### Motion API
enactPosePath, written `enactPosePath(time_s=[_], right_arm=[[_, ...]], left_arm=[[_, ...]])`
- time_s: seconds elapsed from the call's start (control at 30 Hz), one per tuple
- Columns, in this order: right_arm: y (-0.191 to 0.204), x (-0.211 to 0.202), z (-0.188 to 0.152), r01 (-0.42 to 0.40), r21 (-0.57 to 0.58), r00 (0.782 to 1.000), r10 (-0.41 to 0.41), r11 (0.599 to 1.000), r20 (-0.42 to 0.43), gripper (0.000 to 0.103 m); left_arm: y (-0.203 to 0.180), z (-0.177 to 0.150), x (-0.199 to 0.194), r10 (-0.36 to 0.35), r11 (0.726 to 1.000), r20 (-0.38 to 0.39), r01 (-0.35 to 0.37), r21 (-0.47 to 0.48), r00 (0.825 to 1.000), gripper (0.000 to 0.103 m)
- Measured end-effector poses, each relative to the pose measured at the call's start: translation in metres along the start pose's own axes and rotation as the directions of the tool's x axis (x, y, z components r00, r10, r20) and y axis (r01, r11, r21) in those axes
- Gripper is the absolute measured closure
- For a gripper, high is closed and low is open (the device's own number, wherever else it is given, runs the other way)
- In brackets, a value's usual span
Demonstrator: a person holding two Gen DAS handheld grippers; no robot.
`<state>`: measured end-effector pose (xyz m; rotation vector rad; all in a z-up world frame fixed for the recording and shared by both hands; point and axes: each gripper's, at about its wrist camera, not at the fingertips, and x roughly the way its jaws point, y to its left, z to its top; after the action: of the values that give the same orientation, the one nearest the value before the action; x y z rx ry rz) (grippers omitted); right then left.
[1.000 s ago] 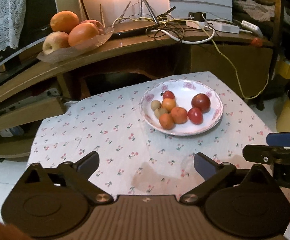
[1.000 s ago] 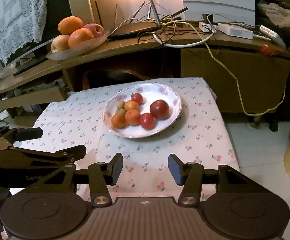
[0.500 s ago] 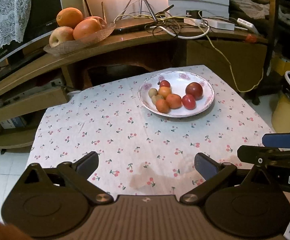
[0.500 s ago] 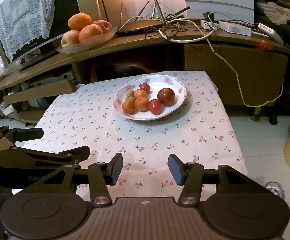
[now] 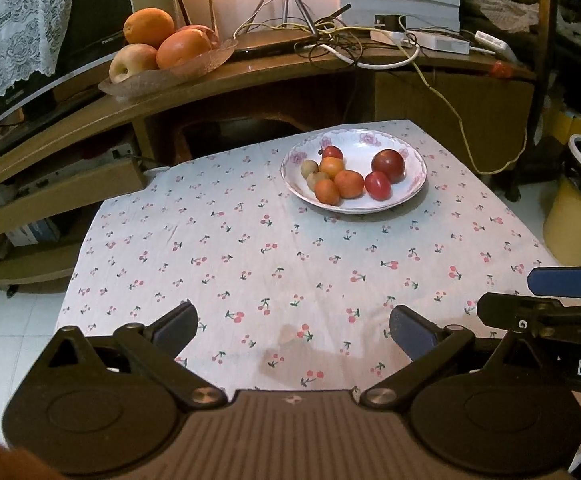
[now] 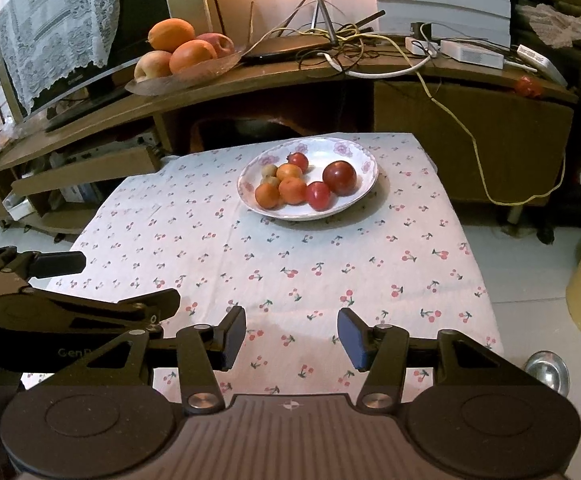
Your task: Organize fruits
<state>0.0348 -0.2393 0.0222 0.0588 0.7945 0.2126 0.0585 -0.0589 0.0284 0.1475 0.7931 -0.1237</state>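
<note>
A white flowered plate [image 5: 360, 142] [image 6: 322, 152] sits at the far side of the table with the cherry-print cloth [image 5: 250, 260]. It holds several small fruits: a dark red round one [image 5: 387, 165] [image 6: 339, 178], a red tomato [image 5: 377, 185], small oranges [image 5: 348, 183] and pale brownish ones [image 5: 309, 168]. My left gripper [image 5: 292, 326] is open over the near edge of the cloth, well short of the plate, with nothing between its fingers. My right gripper [image 6: 292, 336] is likewise open and empty beside it, jaws narrower.
A glass dish [image 5: 170, 76] with big oranges and apples stands on the wooden shelf behind the table, beside tangled cables [image 5: 330, 40]. A yellow bin [image 5: 578, 216] stands on the floor at the right. A round metal object [image 6: 546, 368] lies by the table's near right corner.
Both grippers have drawn back from the plate, which now looks smaller and farther off. More of the cloth shows in front. The jaws' openings are unchanged.
</note>
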Motion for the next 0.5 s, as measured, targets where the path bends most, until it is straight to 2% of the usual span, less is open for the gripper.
enactPosePath(time_s=[0.5], right_arm=[[0.011, -0.012, -0.02, 0.008, -0.025, 1.0, -0.008, 1.0, -0.016, 0.049]], left_arm=[[0.001, -0.022, -0.016, 0.001, 1.0, -0.018, -0.001, -0.007, 1.0, 0.0]])
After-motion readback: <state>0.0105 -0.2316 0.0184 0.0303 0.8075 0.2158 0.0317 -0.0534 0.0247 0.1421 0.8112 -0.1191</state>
